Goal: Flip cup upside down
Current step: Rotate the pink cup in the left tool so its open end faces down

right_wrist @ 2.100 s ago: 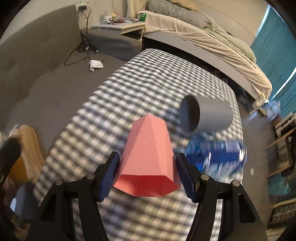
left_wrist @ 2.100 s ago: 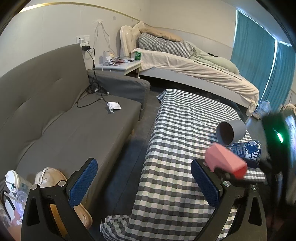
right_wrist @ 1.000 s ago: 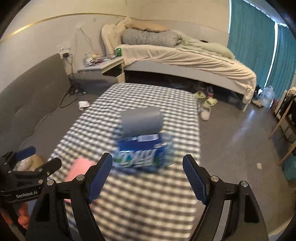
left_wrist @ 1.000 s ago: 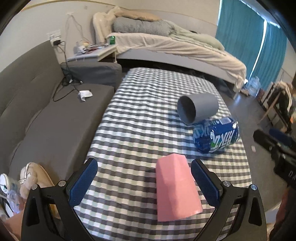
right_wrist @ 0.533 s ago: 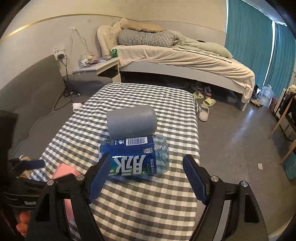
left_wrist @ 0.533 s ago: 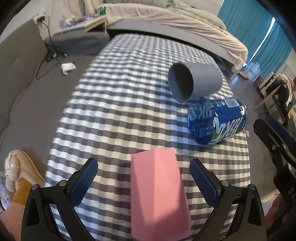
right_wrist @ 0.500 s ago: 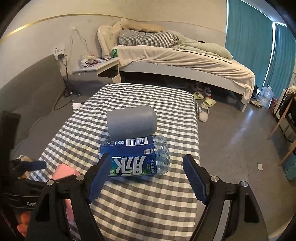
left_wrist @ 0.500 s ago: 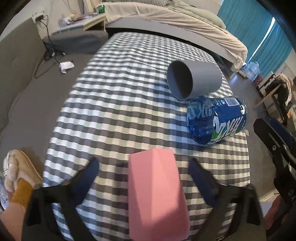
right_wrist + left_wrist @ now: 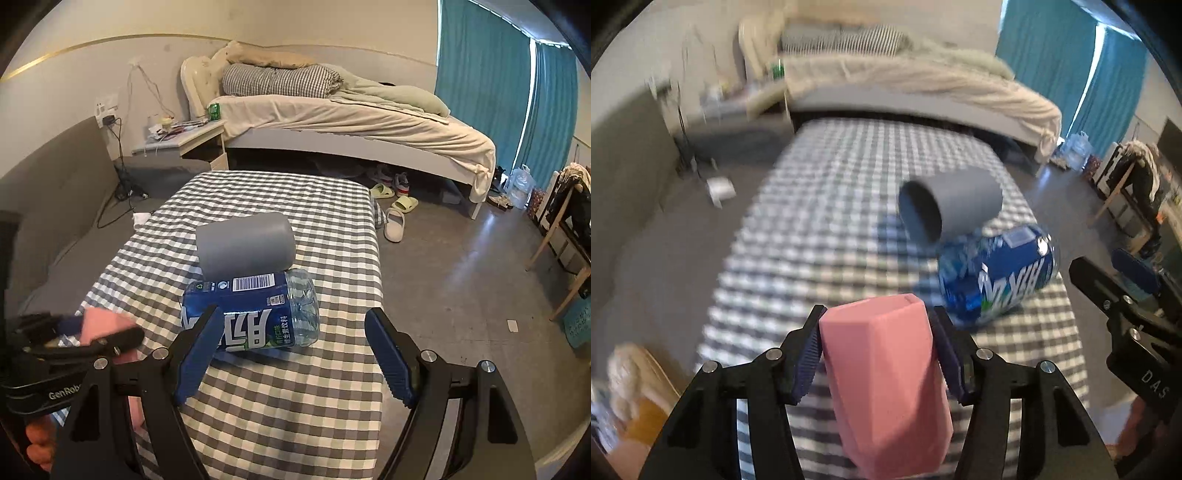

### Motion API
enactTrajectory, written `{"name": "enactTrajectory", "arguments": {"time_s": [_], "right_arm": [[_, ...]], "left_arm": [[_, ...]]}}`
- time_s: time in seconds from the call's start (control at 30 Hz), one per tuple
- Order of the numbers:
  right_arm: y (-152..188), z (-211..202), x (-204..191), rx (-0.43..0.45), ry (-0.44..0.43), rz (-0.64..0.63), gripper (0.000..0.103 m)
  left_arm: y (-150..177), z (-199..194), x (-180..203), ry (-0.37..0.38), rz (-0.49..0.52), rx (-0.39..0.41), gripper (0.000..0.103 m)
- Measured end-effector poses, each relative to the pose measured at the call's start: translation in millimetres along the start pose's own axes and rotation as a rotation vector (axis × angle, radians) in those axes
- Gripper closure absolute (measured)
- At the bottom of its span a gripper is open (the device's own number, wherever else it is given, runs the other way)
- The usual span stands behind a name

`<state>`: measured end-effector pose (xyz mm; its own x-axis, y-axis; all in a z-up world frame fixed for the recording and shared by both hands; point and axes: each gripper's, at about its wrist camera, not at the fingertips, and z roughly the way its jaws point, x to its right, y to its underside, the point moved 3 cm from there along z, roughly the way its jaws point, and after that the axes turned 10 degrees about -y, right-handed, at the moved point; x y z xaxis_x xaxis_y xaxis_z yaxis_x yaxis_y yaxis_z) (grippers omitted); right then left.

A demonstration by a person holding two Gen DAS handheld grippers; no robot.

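A pink faceted cup [image 9: 886, 384] sits between my left gripper's [image 9: 877, 354] blue pads, which are shut on its sides; its narrow closed end points away from me. The view is blurred by motion. In the right wrist view the pink cup [image 9: 101, 323] shows at the left, held in the left gripper [image 9: 74, 336] over the checked table [image 9: 295, 398]. My right gripper [image 9: 291, 350] is open and empty, near the table's front edge, in front of a blue bottle.
A grey cup [image 9: 243, 243] lies on its side on the checked table, touching a blue-labelled plastic bottle [image 9: 255, 314] also on its side. A grey sofa [image 9: 48, 206] is at the left, a bed [image 9: 351, 125] behind, bare floor [image 9: 461, 277] to the right.
My left gripper has closed on the pink cup, which stood free between its open jaws before, and is moving with it. My right gripper, which earlier let the cup go, stays open.
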<state>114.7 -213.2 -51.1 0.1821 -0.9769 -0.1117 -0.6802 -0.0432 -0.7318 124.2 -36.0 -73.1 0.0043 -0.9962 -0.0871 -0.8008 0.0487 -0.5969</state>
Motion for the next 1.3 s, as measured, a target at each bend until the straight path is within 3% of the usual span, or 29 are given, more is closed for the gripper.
{"name": "enactTrajectory", "arguments": {"time_s": [0.23, 0.53, 0.67, 1.03, 1.13, 1.3], "right_arm": [[0.9, -7.9, -2.3, 0.018, 0.005, -0.004, 0.025], [2.9, -26.4, -3.6, 0.047, -0.029, 0.003, 0.025], [4.4, -36.6, -3.9, 0.068, -0.063, 0.017, 0.025], [14.9, -53.9, -9.3, 0.077, -0.092, 0.023, 0.025], [17.9, -53.7, -11.1, 0.068, -0.090, 0.016, 0.025], [19.8, -52.3, -11.2, 0.063, -0.090, 0.017, 0.025]], "left_arm": [[15.4, -20.0, 8.0, -0.070, 0.076, 0.140, 0.046], [36.9, -38.5, 15.1, -0.007, 0.094, 0.123, 0.046], [43.6, -43.5, 6.5, 0.032, 0.036, 0.119, 0.026], [66.3, -25.8, 10.7, 0.016, 0.079, 0.074, 0.026], [72.1, -16.9, 14.9, 0.015, 0.114, 0.059, 0.039], [71.9, -18.6, 20.3, -0.005, 0.150, 0.109, 0.039]]}}
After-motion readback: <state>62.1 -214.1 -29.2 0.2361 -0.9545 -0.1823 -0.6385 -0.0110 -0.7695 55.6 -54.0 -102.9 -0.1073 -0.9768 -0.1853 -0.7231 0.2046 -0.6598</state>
